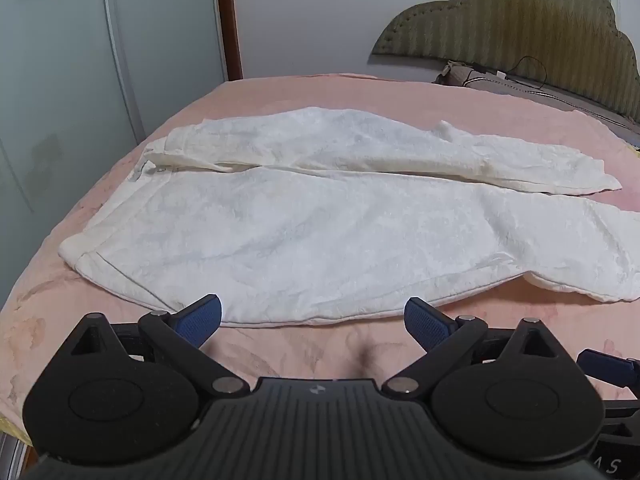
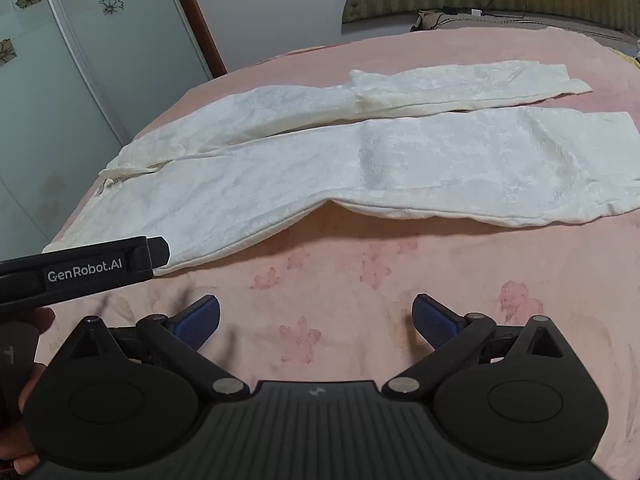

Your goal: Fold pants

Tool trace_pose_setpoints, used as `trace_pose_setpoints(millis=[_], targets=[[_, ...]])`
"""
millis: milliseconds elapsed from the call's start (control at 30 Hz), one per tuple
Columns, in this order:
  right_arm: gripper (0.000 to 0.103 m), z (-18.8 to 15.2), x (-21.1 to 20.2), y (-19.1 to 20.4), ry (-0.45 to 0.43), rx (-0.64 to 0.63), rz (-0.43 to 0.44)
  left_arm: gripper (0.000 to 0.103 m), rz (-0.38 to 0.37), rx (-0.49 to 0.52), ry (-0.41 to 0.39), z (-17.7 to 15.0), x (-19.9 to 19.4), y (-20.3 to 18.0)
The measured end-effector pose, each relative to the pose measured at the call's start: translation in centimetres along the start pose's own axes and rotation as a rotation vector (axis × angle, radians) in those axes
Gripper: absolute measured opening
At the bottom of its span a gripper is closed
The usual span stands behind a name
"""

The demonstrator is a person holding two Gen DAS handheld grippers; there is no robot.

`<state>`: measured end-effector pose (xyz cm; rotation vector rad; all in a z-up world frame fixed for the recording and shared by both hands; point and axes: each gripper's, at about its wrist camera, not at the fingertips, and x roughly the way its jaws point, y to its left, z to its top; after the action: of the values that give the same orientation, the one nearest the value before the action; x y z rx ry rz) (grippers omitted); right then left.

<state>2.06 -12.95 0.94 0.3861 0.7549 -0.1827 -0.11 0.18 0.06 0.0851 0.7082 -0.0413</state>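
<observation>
White pants (image 1: 320, 220) lie spread flat on the pink bed cover (image 1: 300, 348), waistband to the left, both legs running right. They also show in the right wrist view (image 2: 360, 160). My left gripper (image 1: 313, 320) is open and empty, just short of the pants' near edge. My right gripper (image 2: 316, 320) is open and empty over bare pink cover, a short way from the near leg's edge. The left gripper's black body (image 2: 80, 272) shows at the left of the right wrist view.
An olive padded headboard (image 1: 520, 20) and a pillow with a black cable (image 1: 500, 76) are at the far right. A pale wardrobe with flower decals (image 1: 80, 80) stands on the left past the bed edge.
</observation>
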Motion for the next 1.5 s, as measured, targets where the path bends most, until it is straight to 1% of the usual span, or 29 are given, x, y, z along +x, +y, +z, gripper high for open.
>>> trace_pose_setpoints(millis=[33, 67, 167, 367, 500, 567, 767, 867, 1067, 1333, 1500], targets=[[0.103, 0.0, -0.2, 0.1, -0.003, 0.001, 0.001, 0.099, -0.004, -0.004, 0.000, 0.0, -0.1, 0.1], [0.103, 0.2, 0.1, -0.1, 0.038, 0.015, 0.003, 0.099, 0.002, 0.000, 0.027, 0.2, 0.3, 0.0], [0.103, 0.1, 0.2, 0.0, 0.038, 0.011, 0.002, 0.098, -0.005, 0.001, 0.002, -0.3, 0.1, 0.0], [0.103, 0.2, 0.4, 0.0, 0.043, 0.016, 0.000, 0.097, -0.026, -0.006, 0.009, -0.5, 0.0, 0.1], [0.103, 0.3, 0.6, 0.3, 0.045, 0.015, -0.009, 0.097, -0.024, 0.003, 0.013, -0.7, 0.1, -0.1], [0.103, -0.2, 0.6, -0.7, 0.033, 0.028, -0.005, 0.098, -0.022, 0.013, 0.020, -0.8, 0.1, -0.2], [0.103, -0.1, 0.8, -0.8, 0.037, 0.022, -0.031, 0.099, -0.014, 0.021, 0.035, -1.0, 0.4, -0.1], [0.103, -0.1, 0.8, -0.8, 0.032, 0.015, -0.042, 0.099, -0.006, 0.023, 0.030, -1.1, 0.3, 0.0], [0.103, -0.2, 1.0, -0.8, 0.032, -0.013, -0.105, 0.099, 0.007, 0.032, 0.027, -1.6, 0.3, 0.2], [0.103, -0.1, 1.2, -0.8, 0.042, -0.020, -0.126, 0.099, 0.017, 0.020, 0.060, -1.8, 0.8, 0.7], [0.103, -0.2, 1.3, -0.9, 0.049, -0.019, -0.126, 0.099, 0.008, 0.021, 0.088, -2.1, 1.1, 0.9]])
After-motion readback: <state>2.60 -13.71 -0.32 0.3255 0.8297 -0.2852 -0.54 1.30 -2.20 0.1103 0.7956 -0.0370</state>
